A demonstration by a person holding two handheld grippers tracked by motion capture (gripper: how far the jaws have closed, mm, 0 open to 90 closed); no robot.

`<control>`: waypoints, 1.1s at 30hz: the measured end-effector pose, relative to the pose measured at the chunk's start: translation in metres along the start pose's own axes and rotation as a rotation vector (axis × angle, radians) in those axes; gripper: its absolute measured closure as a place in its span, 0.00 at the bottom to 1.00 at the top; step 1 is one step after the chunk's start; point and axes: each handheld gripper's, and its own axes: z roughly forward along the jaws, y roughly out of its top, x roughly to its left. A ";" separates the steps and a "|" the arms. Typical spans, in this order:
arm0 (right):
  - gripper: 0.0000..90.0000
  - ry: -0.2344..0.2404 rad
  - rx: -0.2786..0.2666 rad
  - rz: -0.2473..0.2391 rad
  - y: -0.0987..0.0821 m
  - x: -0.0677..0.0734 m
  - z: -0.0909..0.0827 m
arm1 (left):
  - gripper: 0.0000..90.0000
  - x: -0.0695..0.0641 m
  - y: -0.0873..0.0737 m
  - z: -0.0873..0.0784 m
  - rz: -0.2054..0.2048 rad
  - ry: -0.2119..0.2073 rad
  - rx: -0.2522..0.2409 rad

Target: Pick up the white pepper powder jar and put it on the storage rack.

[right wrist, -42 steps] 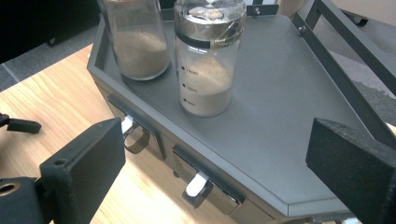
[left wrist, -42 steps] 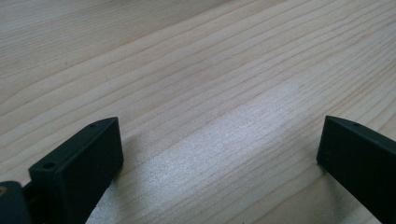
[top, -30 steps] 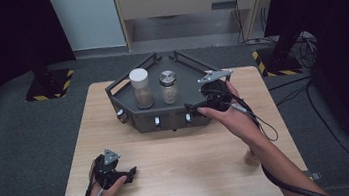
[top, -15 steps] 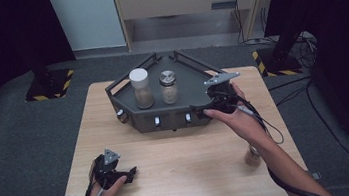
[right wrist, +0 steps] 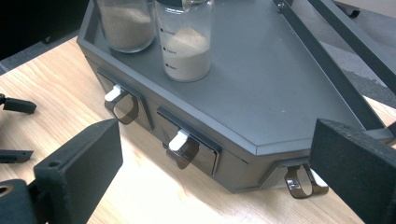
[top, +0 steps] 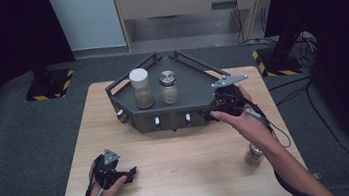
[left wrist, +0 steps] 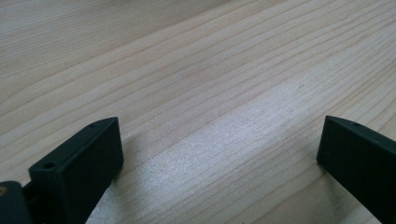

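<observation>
Two claws are in use on a pale wooden worktop point(top: 182, 177). The left claw point(top: 130, 174) lies near the worktop's near left corner, held by the person's left hand point(top: 104, 187); in the left gripper view its jaws stand wide apart with bare wood grain between them, gripping nothing. The right claw point(top: 213, 114) is held by the right hand point(top: 243, 120) at the front right corner of a dark grey tray point(top: 196, 83), which sits toward the far edge of the worktop. In the right gripper view its jaws are spread wide and empty, with the tray's front wall between and beyond them.

The tray is an angular metal stand with raised rails and three small loop handles with white tabs point(right wrist: 180, 140) along its front. On it stand a white-capped jar point(top: 140, 88) and, just beside it, a metal-capped jar point(top: 169, 86), both partly filled with sandy powder. A third small jar point(top: 253, 155) stands on the worktop near its right edge, beside the right forearm.
</observation>
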 end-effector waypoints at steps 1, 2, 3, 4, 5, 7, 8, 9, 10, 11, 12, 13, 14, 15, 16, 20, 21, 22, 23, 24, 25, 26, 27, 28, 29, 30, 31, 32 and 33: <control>0.03 -0.001 0.003 0.001 0.000 0.000 -0.001 | 0.00 0.000 0.000 0.000 0.000 0.000 0.000; 0.03 -0.004 0.006 0.001 -0.001 -0.001 -0.001 | 0.00 0.000 0.000 0.000 0.000 0.000 0.000; 0.03 -0.004 0.006 -0.001 -0.002 -0.001 -0.002 | 0.00 0.000 0.000 0.000 0.000 0.000 0.000; 0.03 -0.007 0.006 -0.001 -0.002 -0.001 -0.003 | 0.00 0.000 0.000 0.000 0.000 0.000 0.000; 0.03 -0.008 0.006 0.001 -0.003 -0.002 -0.004 | 0.00 0.000 0.000 0.000 0.000 0.000 0.000; 0.03 -0.010 0.005 0.002 -0.005 -0.003 -0.006 | 0.00 0.000 0.000 0.000 0.000 0.000 0.000; 0.03 -0.011 0.006 0.001 -0.005 -0.003 -0.007 | 0.00 0.000 0.000 0.000 0.000 0.000 0.000; 0.03 -0.014 0.006 0.000 -0.006 -0.004 -0.008 | 0.00 0.000 0.000 0.000 0.000 0.000 0.000; 0.03 -0.016 0.008 -0.001 -0.007 -0.004 -0.009 | 0.00 0.000 0.000 0.000 0.000 0.000 0.000; 0.03 -0.018 0.010 -0.003 -0.008 -0.005 -0.010 | 0.00 0.000 0.000 0.000 0.000 0.000 0.000; 0.03 -0.019 0.011 -0.001 -0.008 -0.005 -0.011 | 0.00 0.000 0.000 0.000 0.000 0.000 0.000; 0.03 -0.019 0.010 0.000 -0.010 -0.006 -0.012 | 0.00 0.000 0.000 0.000 0.000 0.000 0.000; 0.03 -0.021 0.011 -0.002 -0.010 -0.006 -0.013 | 0.00 0.000 0.000 0.000 0.000 0.000 0.000; 0.03 -0.022 0.014 -0.001 -0.011 -0.006 -0.014 | 0.00 0.000 0.000 0.000 0.000 0.000 0.000; 0.03 -0.023 0.014 -0.002 -0.012 -0.007 -0.015 | 0.00 0.000 0.000 0.000 0.000 0.000 0.000; 0.03 -0.028 0.013 0.002 -0.016 -0.009 -0.018 | 0.00 0.000 0.000 0.000 0.000 0.000 0.000; 0.03 -0.028 0.012 0.003 -0.017 -0.010 -0.019 | 0.00 0.000 0.000 0.000 0.000 0.000 0.000; 0.03 -0.028 0.012 0.004 -0.018 -0.011 -0.020 | 0.00 0.000 0.000 0.000 0.000 0.000 0.000; 0.03 -0.029 0.011 0.007 -0.019 -0.011 -0.020 | 0.00 0.000 0.000 0.000 0.000 0.000 0.000; 0.03 -0.029 0.011 0.007 -0.020 -0.012 -0.021 | 0.00 0.000 0.000 0.000 0.000 0.000 0.000; 0.03 -0.029 0.011 0.008 -0.021 -0.012 -0.022 | 0.00 0.000 0.000 0.000 0.000 0.000 0.000; 0.03 -0.030 0.011 0.007 -0.022 -0.012 -0.022 | 0.00 0.000 0.000 0.000 0.000 0.000 0.000; 0.03 -0.031 0.011 0.008 -0.023 -0.012 -0.023 | 0.00 0.000 0.000 0.000 0.000 0.000 0.000; 0.03 -0.030 0.012 0.008 -0.024 -0.013 -0.023 | 0.00 0.000 0.000 0.000 0.000 0.000 0.000; 0.03 -0.031 0.013 0.008 -0.025 -0.013 -0.024 | 0.00 0.000 0.000 0.000 0.000 0.000 0.000; 0.03 -0.033 0.014 0.005 -0.026 -0.013 -0.024 | 0.00 0.000 0.000 0.000 0.000 0.000 0.000; 0.03 -0.033 0.014 0.006 -0.027 -0.013 -0.025 | 0.00 0.000 0.000 0.000 0.000 0.000 0.000; 0.03 -0.033 0.013 0.004 -0.028 -0.014 -0.026 | 0.00 0.000 0.000 0.000 0.000 0.000 0.000; 0.03 -0.034 0.012 0.002 -0.029 -0.014 -0.027 | 0.00 0.000 0.000 0.000 0.000 0.000 0.000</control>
